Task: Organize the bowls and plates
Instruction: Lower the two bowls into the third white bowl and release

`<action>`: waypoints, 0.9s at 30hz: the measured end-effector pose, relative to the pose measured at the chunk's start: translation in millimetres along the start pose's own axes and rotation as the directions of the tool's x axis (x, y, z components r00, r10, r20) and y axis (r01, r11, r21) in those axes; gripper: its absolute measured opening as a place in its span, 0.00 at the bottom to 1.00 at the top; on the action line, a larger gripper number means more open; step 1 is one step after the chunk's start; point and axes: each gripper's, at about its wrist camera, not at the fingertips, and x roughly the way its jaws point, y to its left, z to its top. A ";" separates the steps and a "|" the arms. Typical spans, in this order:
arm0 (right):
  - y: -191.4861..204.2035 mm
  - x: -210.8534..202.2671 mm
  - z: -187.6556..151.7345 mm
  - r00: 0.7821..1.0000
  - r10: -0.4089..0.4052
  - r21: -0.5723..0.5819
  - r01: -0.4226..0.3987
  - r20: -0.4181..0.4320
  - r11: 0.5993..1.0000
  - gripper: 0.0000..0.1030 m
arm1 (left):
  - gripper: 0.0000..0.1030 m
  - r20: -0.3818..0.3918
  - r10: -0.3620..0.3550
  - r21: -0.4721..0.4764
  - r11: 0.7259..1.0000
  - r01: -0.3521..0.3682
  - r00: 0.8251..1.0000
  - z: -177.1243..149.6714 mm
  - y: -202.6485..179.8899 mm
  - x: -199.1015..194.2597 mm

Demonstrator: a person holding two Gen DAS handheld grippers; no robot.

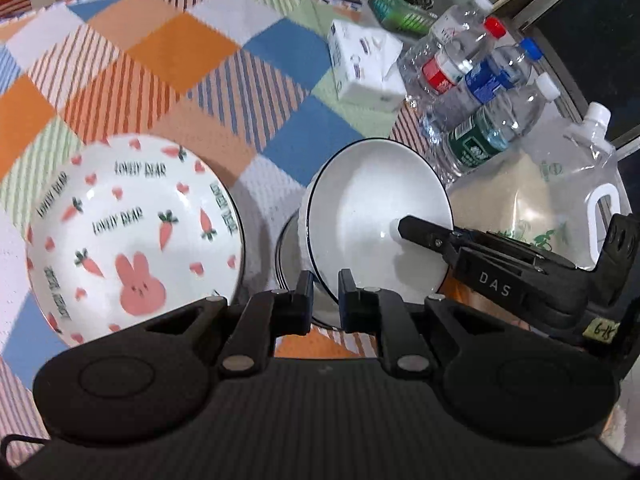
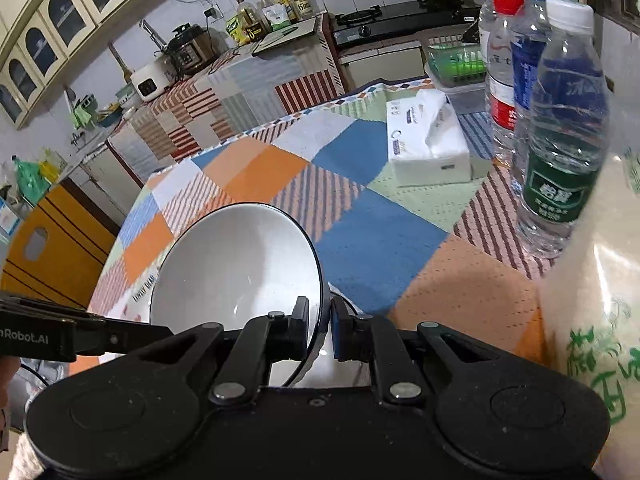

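A white bowl with a dark rim is tilted on edge above a stack of similar bowls. My left gripper is shut on its near rim. My right gripper is shut on the rim of the same white bowl; it shows in the left wrist view reaching in from the right. A rabbit-and-carrot "Lovely Bear" plate lies tilted to the left; only a sliver of it shows in the right wrist view.
A checked tablecloth covers the table. A tissue pack, several water bottles and a large clear jug stand at the right. A rice bag is close on the right. Kitchen counters lie beyond the table.
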 end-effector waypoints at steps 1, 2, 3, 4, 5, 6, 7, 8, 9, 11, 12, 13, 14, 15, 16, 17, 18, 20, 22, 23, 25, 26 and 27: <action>-0.8 0.7 -2.3 1.000 -0.009 -0.009 0.009 0.005 1.000 0.14 | 0.11 -0.006 -0.004 -0.003 1.000 0.004 1.000 -1.6 -0.5 2.5; -0.7 1.7 -4.3 1.000 -0.020 -0.022 0.020 0.009 1.000 0.14 | 0.11 -0.013 -0.003 -0.011 1.000 0.003 1.000 -2.6 -0.5 4.9; -0.6 2.2 -5.5 1.000 -0.026 -0.030 0.026 0.010 0.999 0.14 | 0.11 -0.021 0.000 -0.015 1.000 0.000 1.000 -3.6 -0.8 7.4; -0.8 3.5 -7.0 0.999 -0.031 -0.039 0.032 0.011 0.999 0.14 | 0.11 -0.029 0.005 -0.017 1.000 -0.006 1.000 -4.1 -0.7 10.4; -0.3 4.5 -8.2 0.999 -0.035 -0.052 0.036 0.013 0.998 0.14 | 0.11 -0.034 0.009 -0.017 1.000 -0.009 0.999 -4.9 -0.7 12.5; 0.8 5.5 -10.0 0.999 -0.041 -0.069 0.042 0.014 0.997 0.14 | 0.11 -0.043 0.013 -0.017 1.000 -0.014 0.999 -5.4 -0.4 14.6; 2.1 6.1 -12.0 0.999 -0.048 -0.089 0.049 0.017 0.995 0.14 | 0.11 -0.055 0.018 -0.020 1.000 -0.019 0.998 -5.9 0.4 17.5; 4.4 6.9 -14.4 0.998 -0.058 -0.116 0.060 0.020 0.991 0.14 | 0.11 -0.067 0.023 -0.027 0.999 -0.025 0.997 -6.5 1.1 19.8; 6.4 7.2 -16.5 0.998 -0.066 -0.134 0.069 0.025 0.989 0.14 | 0.11 -0.084 0.027 -0.035 0.999 -0.030 0.996 -7.0 1.7 23.2; 12.3 6.6 -20.9 0.995 -0.087 -0.167 0.093 0.044 0.982 0.14 | 0.11 -0.114 0.034 -0.046 0.998 -0.040 0.993 -8.1 3.4 30.0; 15.2 6.3 -22.4 0.994 -0.097 -0.182 0.105 0.051 0.978 0.14 | 0.11 -0.112 0.038 -0.049 0.998 -0.043 0.993 -8.2 4.0 31.4; 19.1 7.3 -24.7 0.992 -0.115 -0.210 0.125 0.059 0.970 0.15 | 0.11 -0.111 0.040 -0.047 0.998 -0.045 0.993 -8.1 4.3 32.4; 24.6 8.5 -27.5 0.987 -0.142 -0.251 0.156 0.073 0.955 0.15 | 0.11 -0.112 0.041 -0.046 0.998 -0.047 0.993 -7.8 4.3 33.2; 29.5 10.7 -29.7 0.982 -0.170 -0.294 0.188 0.083 0.937 0.15 | 0.12 -0.113 0.044 -0.046 0.998 -0.049 0.993 -7.4 4.6 34.3; 34.4 12.8 -32.7 0.976 -0.194 -0.337 0.215 0.096 0.917 0.15 | 0.12 -0.114 0.043 -0.042 0.998 -0.048 0.993 -7.1 4.6 35.1; 38.1 15.4 -35.3 0.970 -0.217 -0.372 0.241 0.108 0.897 0.15 | 0.12 -0.115 0.043 -0.038 0.998 -0.047 0.992 -6.6 4.5 35.7; 39.9 16.7 -36.4 0.967 -0.230 -0.386 0.256 0.113 0.886 0.15 | 0.12 -0.116 0.040 -0.037 0.998 -0.045 0.992 -6.3 4.7 36.5; 41.8 18.6 -37.6 0.961 -0.250 -0.409 0.277 0.120 0.870 0.16 | 0.12 -0.125 0.034 -0.039 0.998 -0.039 0.992 -5.7 5.3 39.1; 42.2 18.6 -38.7 0.959 -0.256 -0.417 0.284 0.123 0.864 0.17 | 0.13 -0.130 0.038 -0.038 0.998 -0.043 0.991 -5.8 5.5 42.1; 41.2 19.4 -39.1 0.959 -0.258 -0.421 0.283 0.118 0.862 0.17 | 0.13 -0.130 0.035 -0.036 0.999 -0.040 0.991 -6.2 5.5 42.9; 40.0 19.9 -41.5 0.960 -0.257 -0.425 0.281 0.115 0.860 0.18 | 0.13 -0.122 0.034 -0.031 0.999 -0.038 0.992 -7.6 5.6 42.6; 40.3 19.1 -42.7 0.959 -0.255 -0.430 0.282 0.120 0.858 0.19 | 0.13 -0.120 0.033 -0.021 0.999 -0.036 0.992 -8.2 5.4 42.1; 40.9 18.8 -43.3 0.960 -0.253 -0.436 0.281 0.123 0.855 0.19 | 0.14 -0.119 0.035 -0.017 0.999 -0.037 0.992 -8.6 5.6 41.1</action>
